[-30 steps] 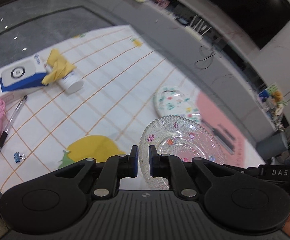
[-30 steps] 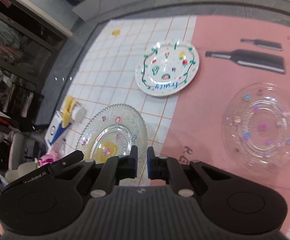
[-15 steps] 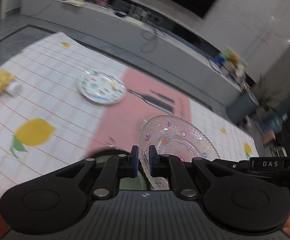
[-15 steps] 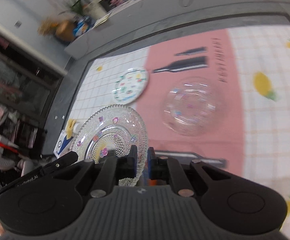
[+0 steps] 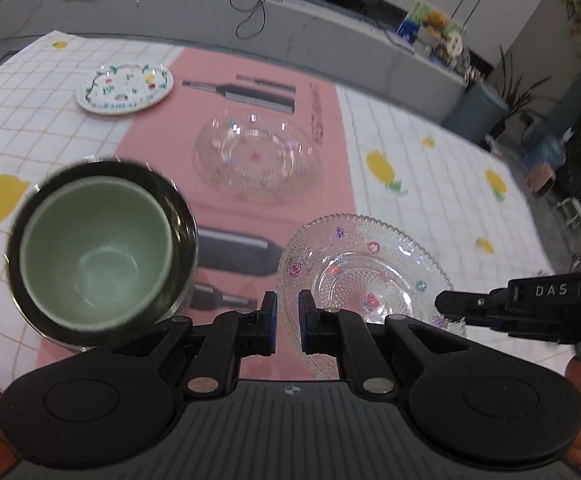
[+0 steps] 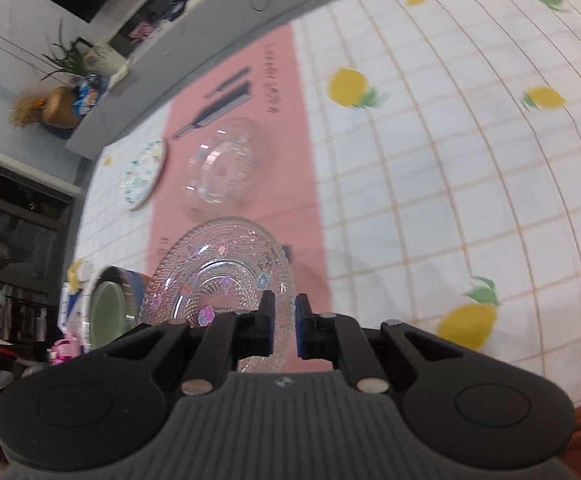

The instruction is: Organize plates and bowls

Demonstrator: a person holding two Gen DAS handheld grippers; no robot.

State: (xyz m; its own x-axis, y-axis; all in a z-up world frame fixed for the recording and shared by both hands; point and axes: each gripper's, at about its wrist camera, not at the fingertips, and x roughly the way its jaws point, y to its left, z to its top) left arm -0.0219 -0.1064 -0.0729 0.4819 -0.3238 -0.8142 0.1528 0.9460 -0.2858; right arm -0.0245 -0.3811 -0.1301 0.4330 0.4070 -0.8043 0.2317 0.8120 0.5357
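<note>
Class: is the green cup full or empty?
Empty: the left wrist view looks straight into the green cup and shows its bare bottom.

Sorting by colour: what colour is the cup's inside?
Pale green cup, clearest in the left wrist view.

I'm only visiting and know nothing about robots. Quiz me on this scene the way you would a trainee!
1. True or false: the beaded glass plate lies untouched on the tablecloth.
2. What sits inside the dark bowl? A) a green bowl B) a spoon C) a lemon
3. Fill in: the clear glass bowl rests on the ____ strip of the cloth.
Key: 1 false, the left tool and the right tool both grip its rim; 2 A; 3 pink.
</note>
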